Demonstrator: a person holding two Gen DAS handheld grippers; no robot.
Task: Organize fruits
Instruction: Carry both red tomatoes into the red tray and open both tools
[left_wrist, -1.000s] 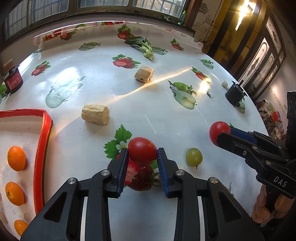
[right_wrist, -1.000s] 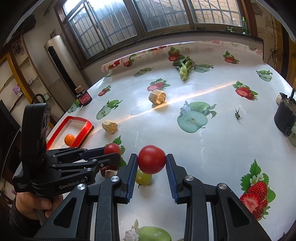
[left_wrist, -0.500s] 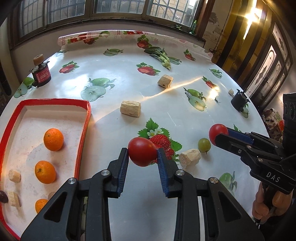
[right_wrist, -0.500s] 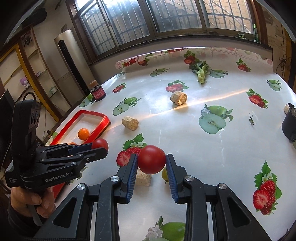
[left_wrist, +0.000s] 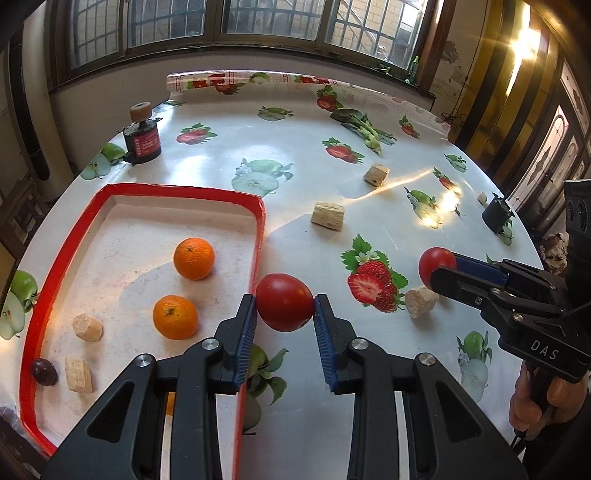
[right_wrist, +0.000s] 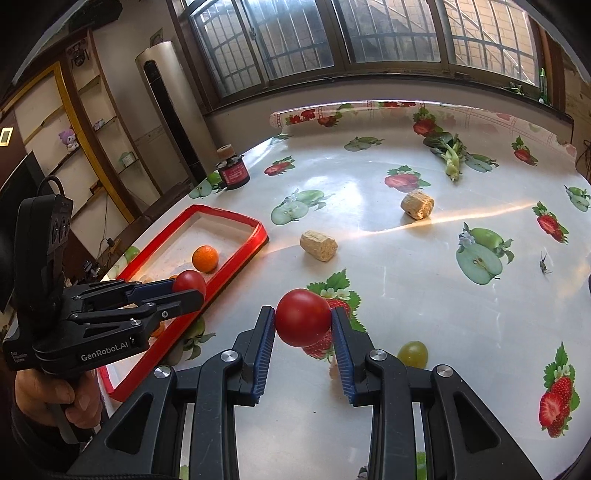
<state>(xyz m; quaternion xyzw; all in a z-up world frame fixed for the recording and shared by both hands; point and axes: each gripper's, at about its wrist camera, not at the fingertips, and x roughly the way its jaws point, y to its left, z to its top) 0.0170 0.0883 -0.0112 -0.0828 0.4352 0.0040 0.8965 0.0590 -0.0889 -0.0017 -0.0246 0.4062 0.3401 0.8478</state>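
Left tool (left_wrist: 284, 309) grips one red tomato (left_wrist: 284, 302) across its widest part, held above the right rim of the red tray (left_wrist: 258, 221). Right tool (right_wrist: 303, 325) grips a second tomato (right_wrist: 303, 322) the same way, above the bench (right_wrist: 424, 288) and well apart from the tray.

Handling, as a judgement: each tomato looks light, smooth-skinned and slippery, with soft flesh that bruises or splits under a hard squeeze. The ribbed pads belong on opposite sides at the equator, as here, with only enough pressure to stop it rolling out.

Count. Tomatoes: two, both held. Oranges in the tray: two in full view (left_wrist: 194, 258) (left_wrist: 175, 316), with a sliver of a third behind the left tool's finger. One dark round fruit (left_wrist: 43, 372) lies at the tray's near left wall. One green grape (right_wrist: 413, 353) lies on the bench. Cork-like blocks: two in the tray, three on the bench, plus a small pale piece at the far right.
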